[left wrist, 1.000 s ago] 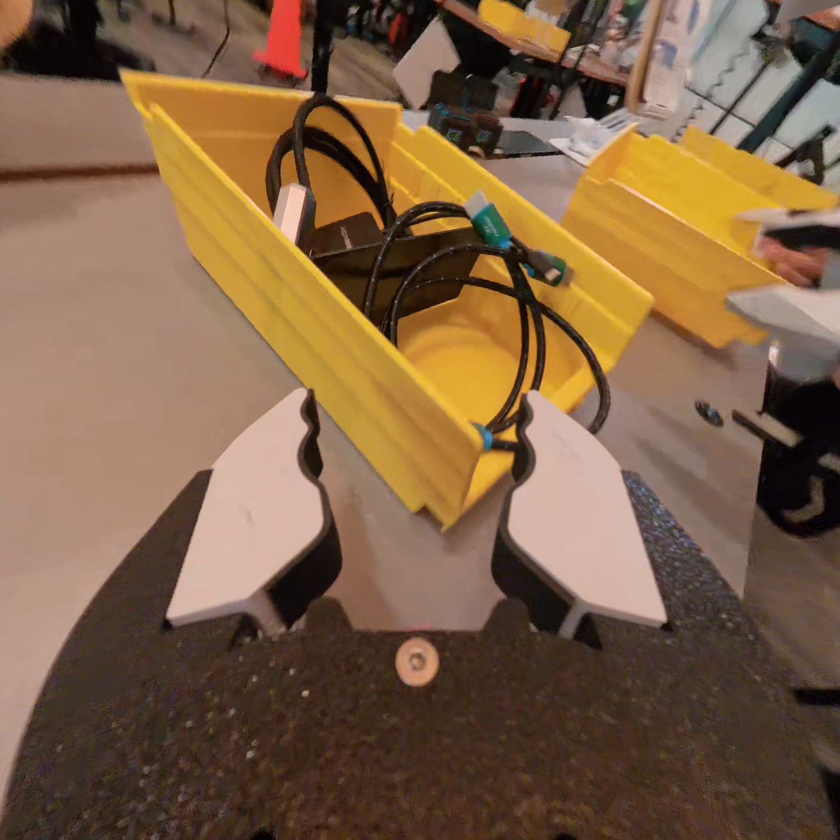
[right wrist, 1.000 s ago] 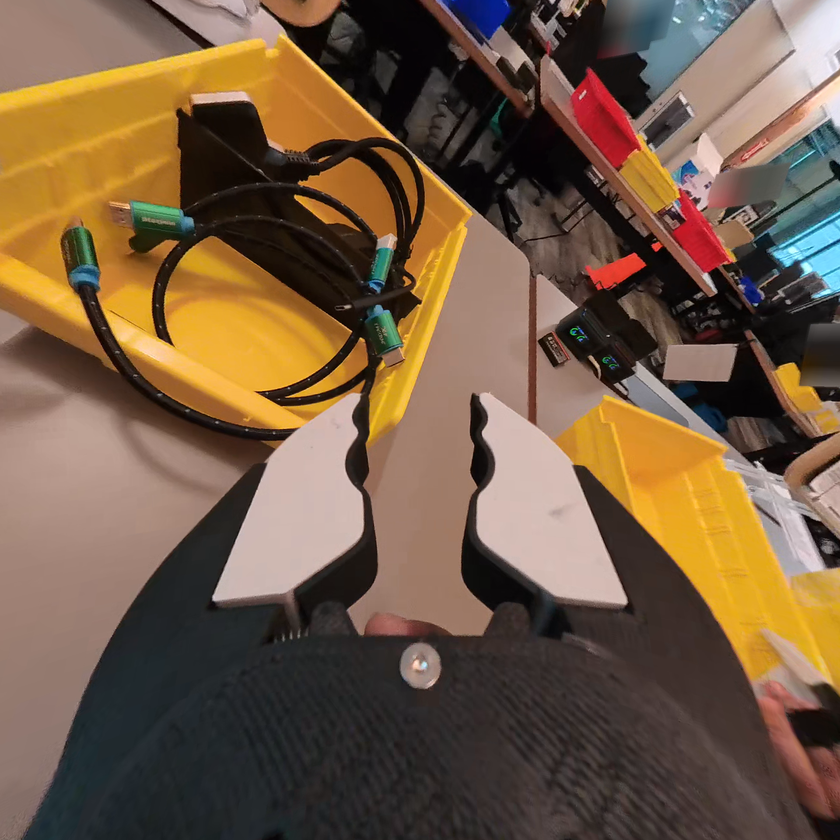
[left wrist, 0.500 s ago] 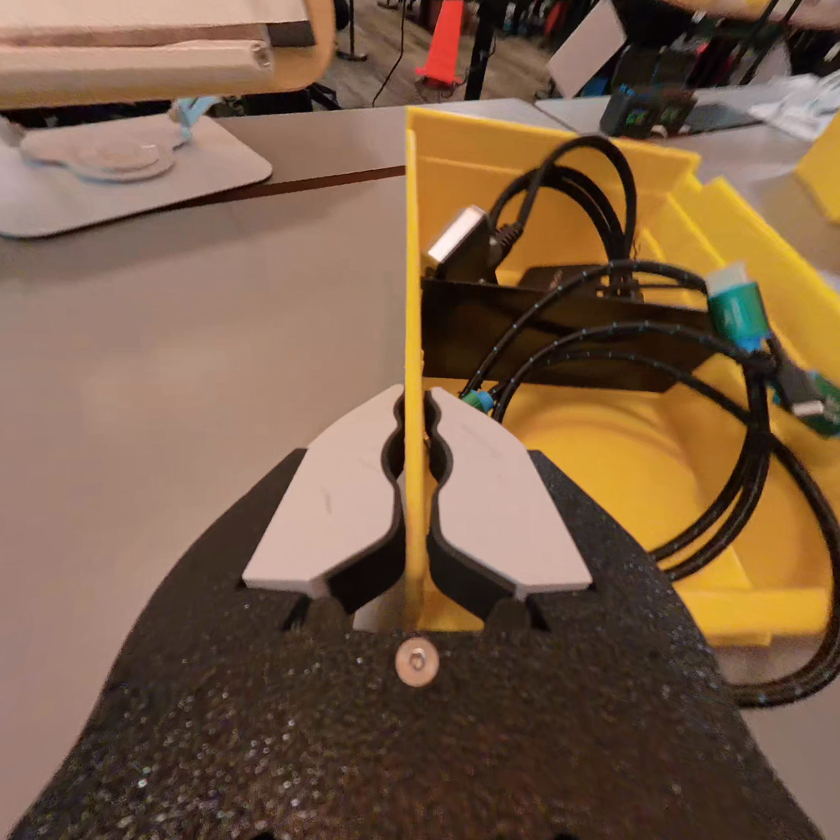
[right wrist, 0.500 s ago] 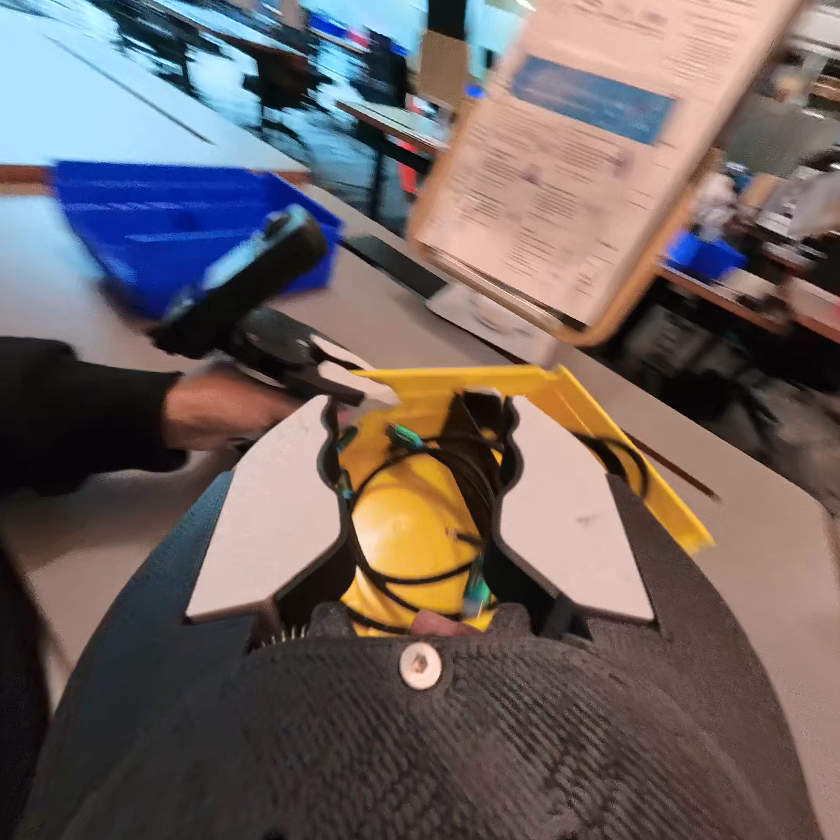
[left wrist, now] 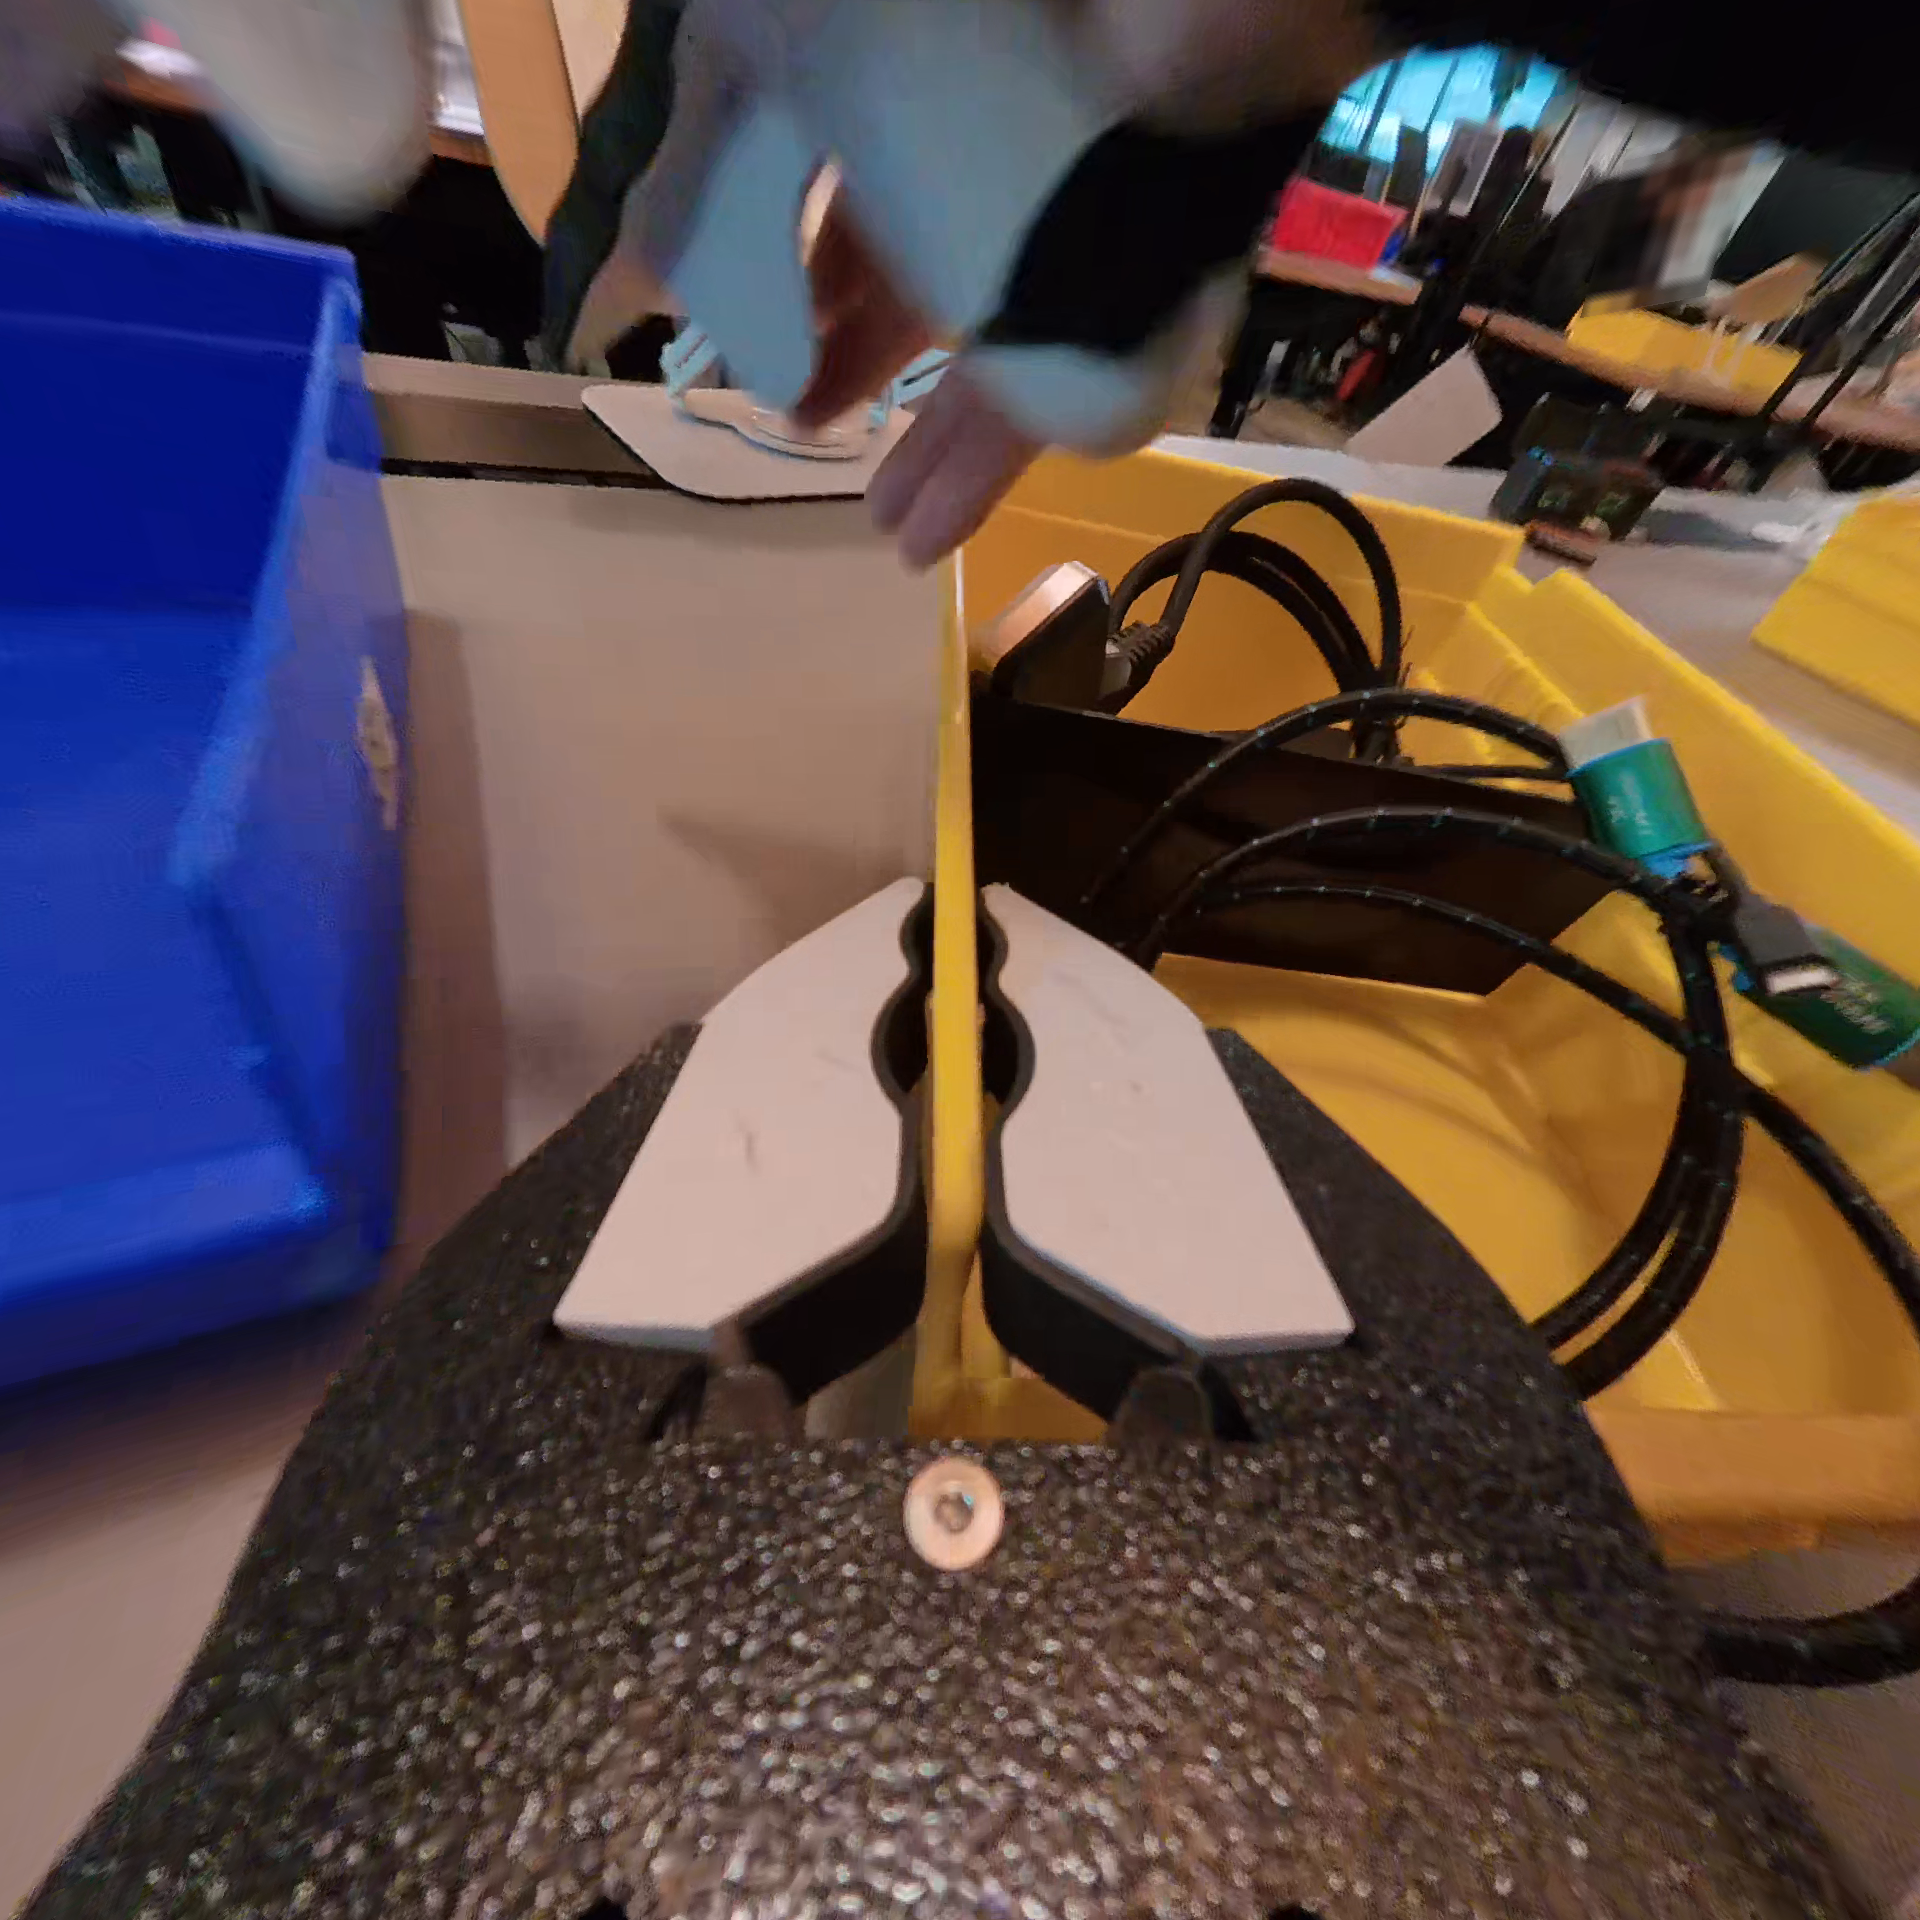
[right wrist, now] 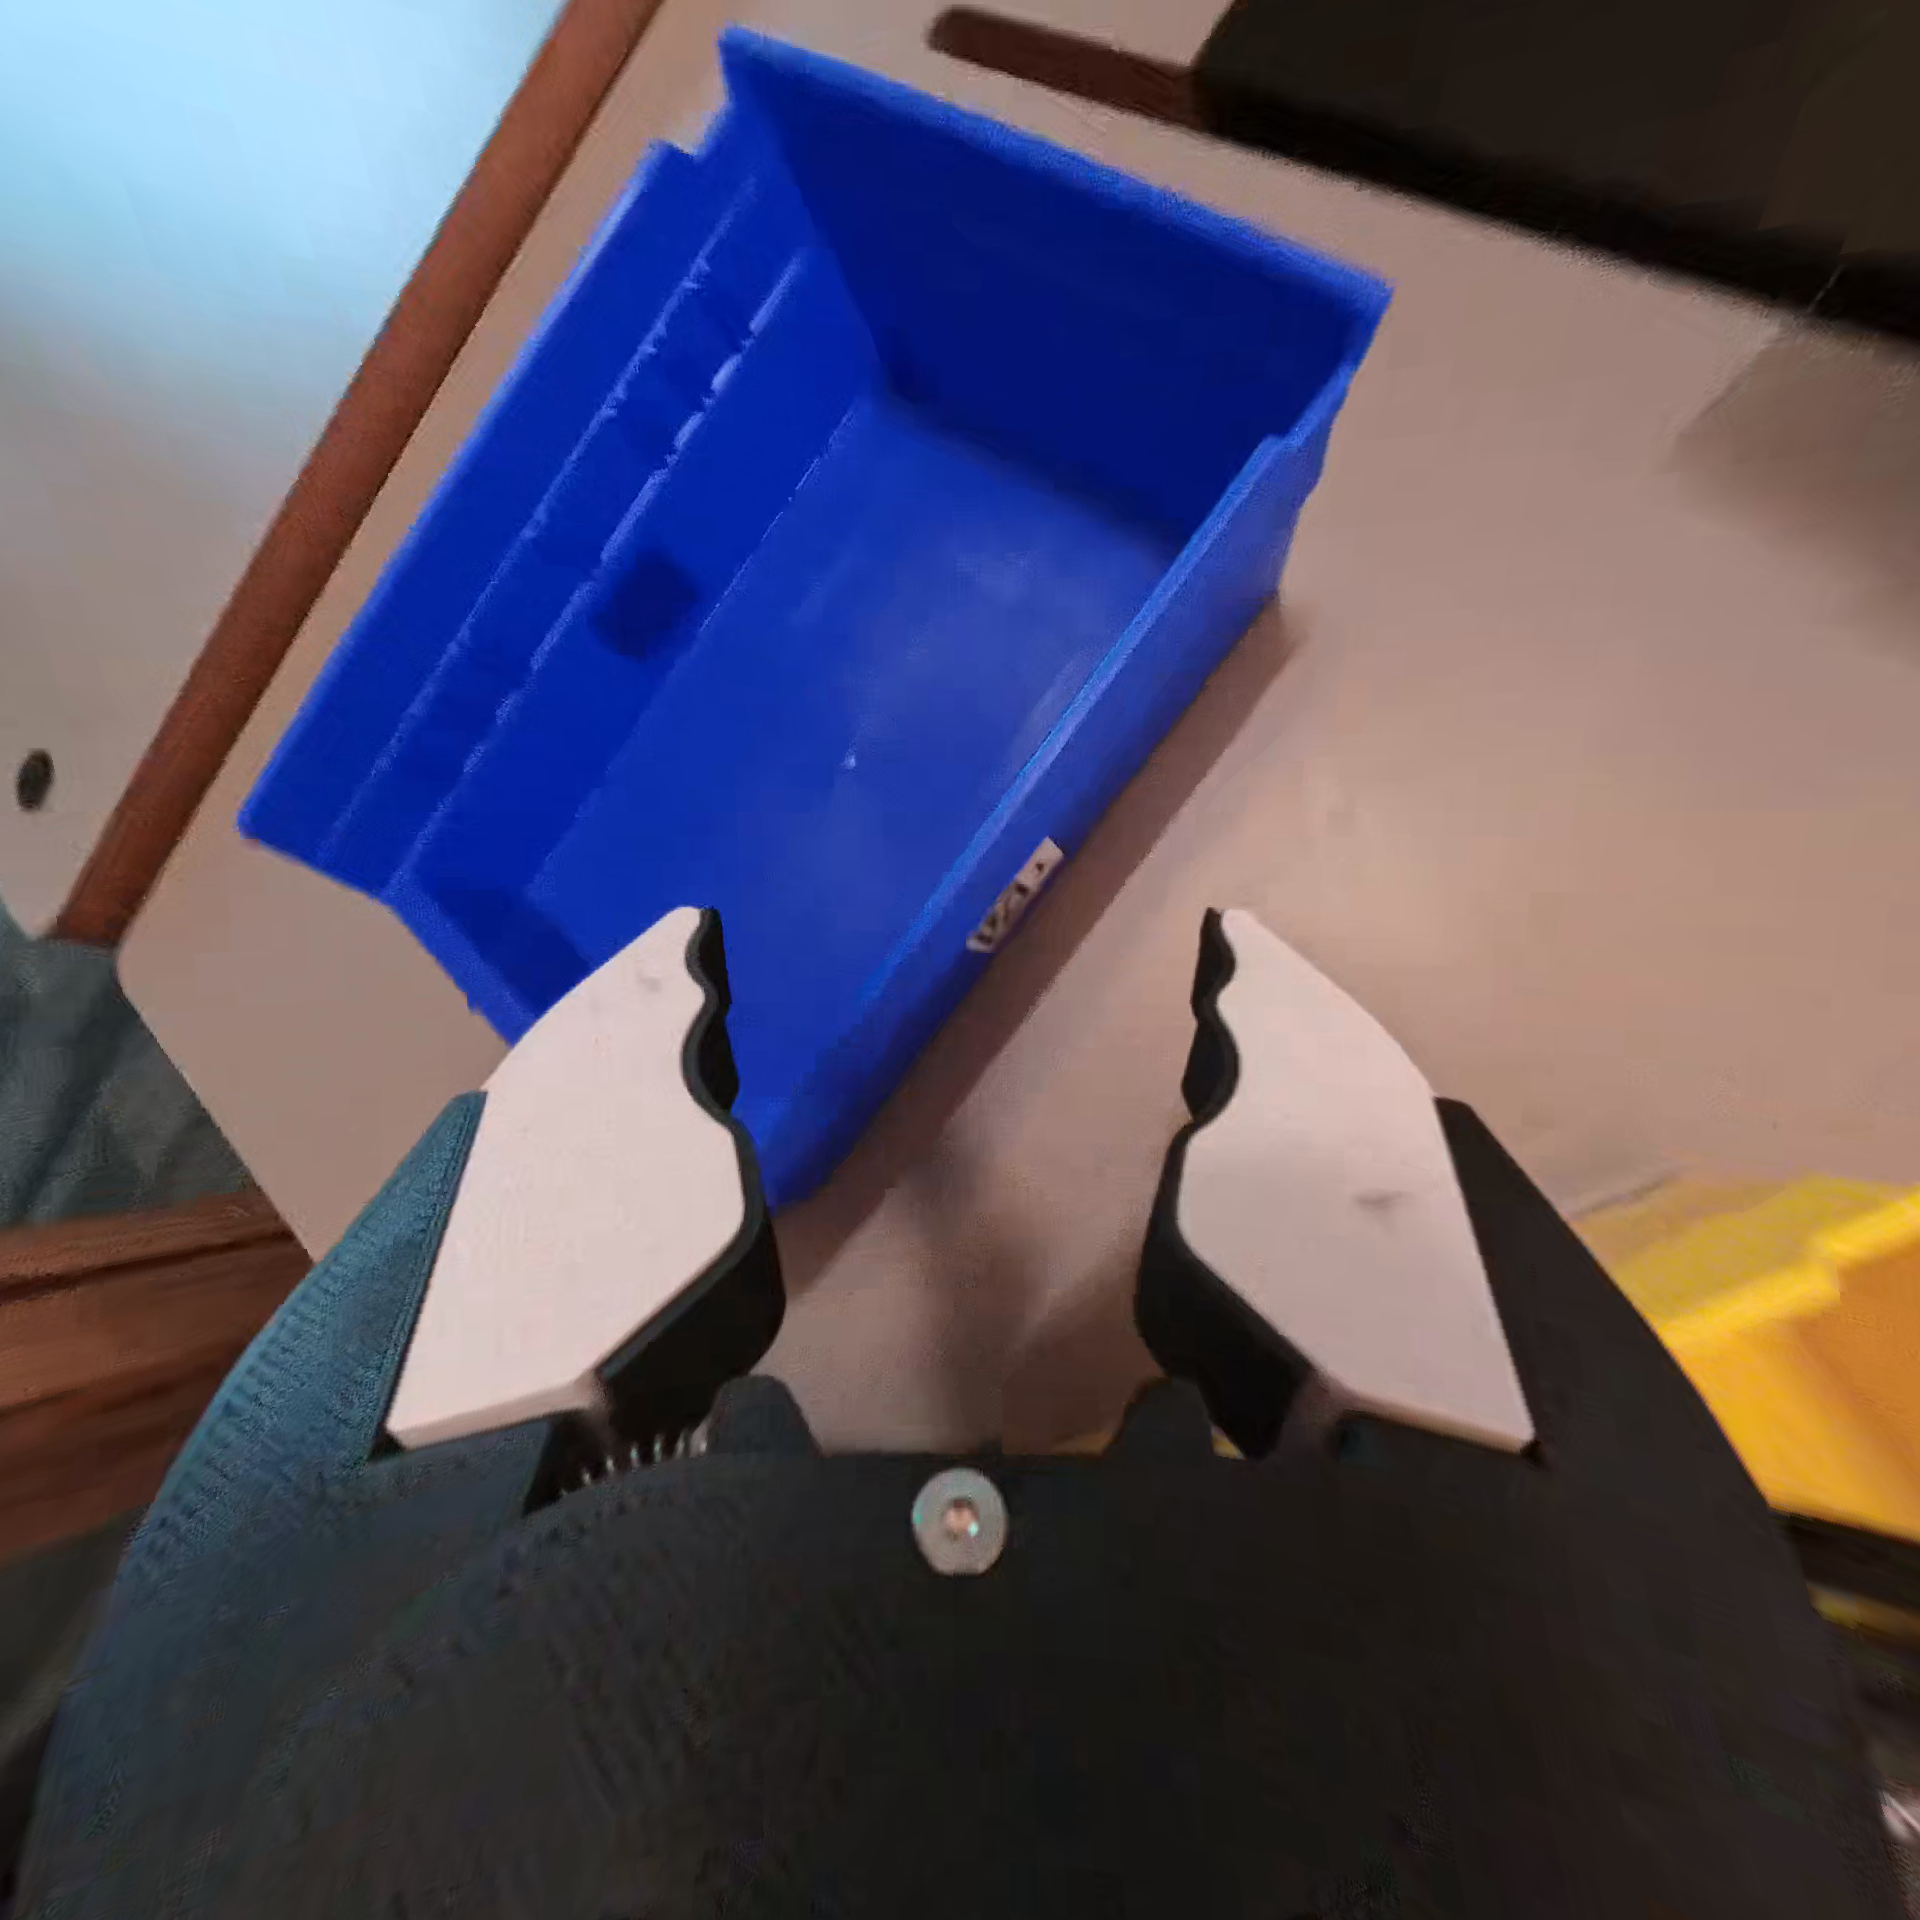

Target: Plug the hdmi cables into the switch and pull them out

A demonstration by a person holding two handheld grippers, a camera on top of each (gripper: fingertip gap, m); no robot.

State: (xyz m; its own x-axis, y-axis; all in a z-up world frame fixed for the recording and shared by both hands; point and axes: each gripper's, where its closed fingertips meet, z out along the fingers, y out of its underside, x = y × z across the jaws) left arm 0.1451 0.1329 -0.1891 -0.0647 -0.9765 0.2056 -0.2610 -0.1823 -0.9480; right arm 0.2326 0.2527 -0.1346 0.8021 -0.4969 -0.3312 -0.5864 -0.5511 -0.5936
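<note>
Two bins sit on the grey surface: a blue bin, bare inside, and a yellow bin holding the black switch under coiled HDMI cables with green plugs (one plug sticks up, another lies over the far rim). The left gripper has its fingers clenched on the yellow bin's thin side wall. The right gripper hangs above the surface beside the blue bin, fingers spread wide and grasping nothing.
</note>
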